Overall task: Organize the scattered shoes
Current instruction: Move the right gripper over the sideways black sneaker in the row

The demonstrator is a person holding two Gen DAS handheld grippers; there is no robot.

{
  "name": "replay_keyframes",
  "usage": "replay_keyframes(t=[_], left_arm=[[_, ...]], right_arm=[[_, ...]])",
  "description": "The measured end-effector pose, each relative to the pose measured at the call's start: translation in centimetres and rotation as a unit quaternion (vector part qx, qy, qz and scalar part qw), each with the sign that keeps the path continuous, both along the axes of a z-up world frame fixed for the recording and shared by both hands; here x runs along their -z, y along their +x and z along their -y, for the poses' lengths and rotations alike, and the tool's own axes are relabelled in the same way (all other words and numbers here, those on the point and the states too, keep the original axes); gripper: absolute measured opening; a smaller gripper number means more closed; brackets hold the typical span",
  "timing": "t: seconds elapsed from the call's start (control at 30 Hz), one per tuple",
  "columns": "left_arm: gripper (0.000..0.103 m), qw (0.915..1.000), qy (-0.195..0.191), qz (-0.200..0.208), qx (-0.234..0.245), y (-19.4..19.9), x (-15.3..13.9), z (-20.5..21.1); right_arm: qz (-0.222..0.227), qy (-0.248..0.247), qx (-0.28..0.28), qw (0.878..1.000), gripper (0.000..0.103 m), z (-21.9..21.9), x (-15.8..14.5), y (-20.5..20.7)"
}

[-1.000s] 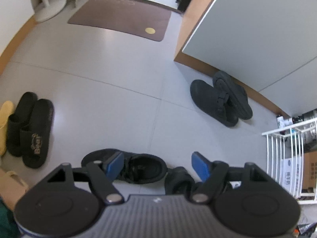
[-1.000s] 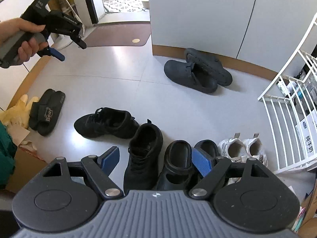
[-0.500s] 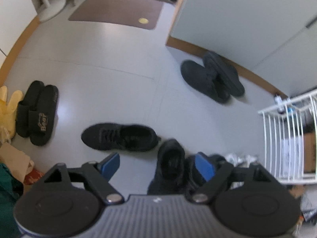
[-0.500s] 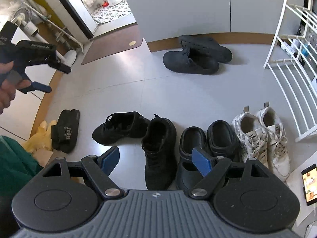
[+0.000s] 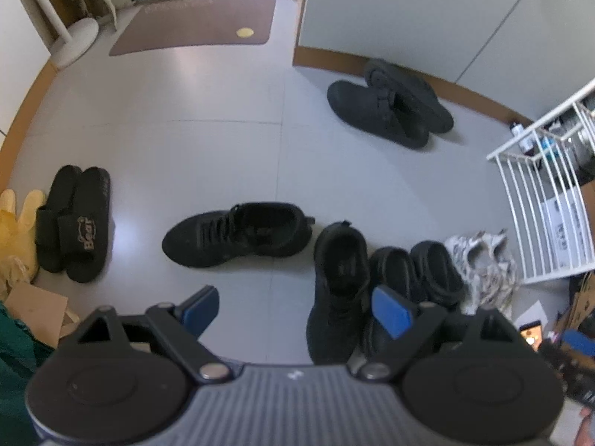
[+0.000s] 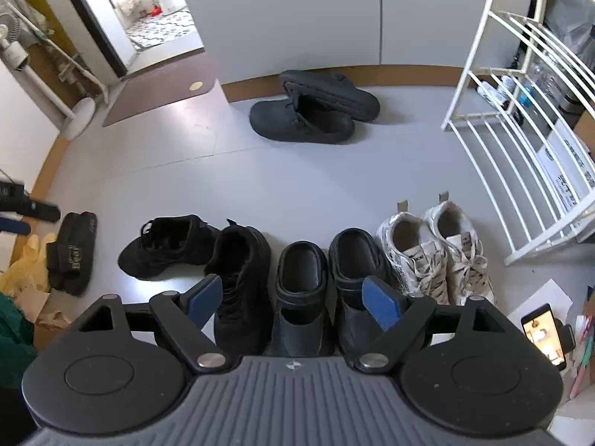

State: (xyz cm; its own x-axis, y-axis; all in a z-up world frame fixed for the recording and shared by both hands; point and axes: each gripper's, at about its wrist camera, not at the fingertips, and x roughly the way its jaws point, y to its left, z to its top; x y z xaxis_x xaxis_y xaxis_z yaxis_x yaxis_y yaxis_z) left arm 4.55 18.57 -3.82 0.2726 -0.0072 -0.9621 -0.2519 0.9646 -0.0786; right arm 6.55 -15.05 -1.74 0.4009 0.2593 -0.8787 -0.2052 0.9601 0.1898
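While both claws hang over the floor, we see the left gripper [image 5: 293, 310] and the right gripper [image 6: 292, 297] spread wide, their jaws having just been opening, with nothing between the pads. Ahead of the left claw lies a sideways black sneaker [image 5: 238, 232]; its mate [image 6: 241, 282] stands under the right claw, beside the black clogs [image 6: 327, 278] and white sneakers [image 6: 435, 252]. Only the right view shows a lit phone [image 6: 544, 330] clearly; the left view shows the Bear slides [image 5: 76, 223] more plainly.
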Motion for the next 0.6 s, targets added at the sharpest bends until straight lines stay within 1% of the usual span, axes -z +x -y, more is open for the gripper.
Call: replay_keyframes(t=[0.1, 0.2, 0.33, 0.37, 0.43, 0.5, 0.53, 0.6], left_arm=[[0.091, 0.9998, -0.021, 0.005, 0.0, -0.5, 1.1, -1.0], [0.091, 0.9997, -0.023, 0.012, 0.001, -0.9, 2.0, -1.7], [0.091, 0.9991, -0.023, 0.034, -0.004, -1.2, 2.9, -2.4], [0.089, 0.9991, -0.019, 0.038, 0.003, -1.2, 3.1, -2.3], [0.086, 0.9984, -0.008, 0.041, 0.039, -1.1, 3.4, -1.7], [0.082, 0.9956, -0.014, 0.044, 0.081, -1.1, 3.5, -1.1], [0.082, 0.9945, -0.017, 0.043, 0.095, -1.0, 3.4, -0.9], [0.082, 0.9918, -0.008, 0.051, 0.117, -0.9, 2.9, -0.7]], right_arm=[[-0.008, 0.008, 0.001, 1.0, 0.089, -0.3, 0.3, 0.3], [-0.008, 0.035, 0.017, 0.999, 0.09, 0.2, 0.1, 0.7], [-0.009, 0.01, 0.015, 1.0, 0.09, -0.9, 0.9, 1.1], [-0.016, 0.006, 0.017, 1.0, 0.09, -1.4, 1.4, 1.2], [-0.02, 0.008, 0.019, 1.0, 0.09, -2.2, 1.8, 1.3], [-0.021, 0.013, 0.018, 1.0, 0.09, -3.2, 2.0, 1.2], [-0.021, 0.016, 0.015, 1.0, 0.09, -3.6, 2.0, 1.1], [-0.01, 0.021, -0.012, 1.0, 0.09, -4.7, 1.5, 0.8]])
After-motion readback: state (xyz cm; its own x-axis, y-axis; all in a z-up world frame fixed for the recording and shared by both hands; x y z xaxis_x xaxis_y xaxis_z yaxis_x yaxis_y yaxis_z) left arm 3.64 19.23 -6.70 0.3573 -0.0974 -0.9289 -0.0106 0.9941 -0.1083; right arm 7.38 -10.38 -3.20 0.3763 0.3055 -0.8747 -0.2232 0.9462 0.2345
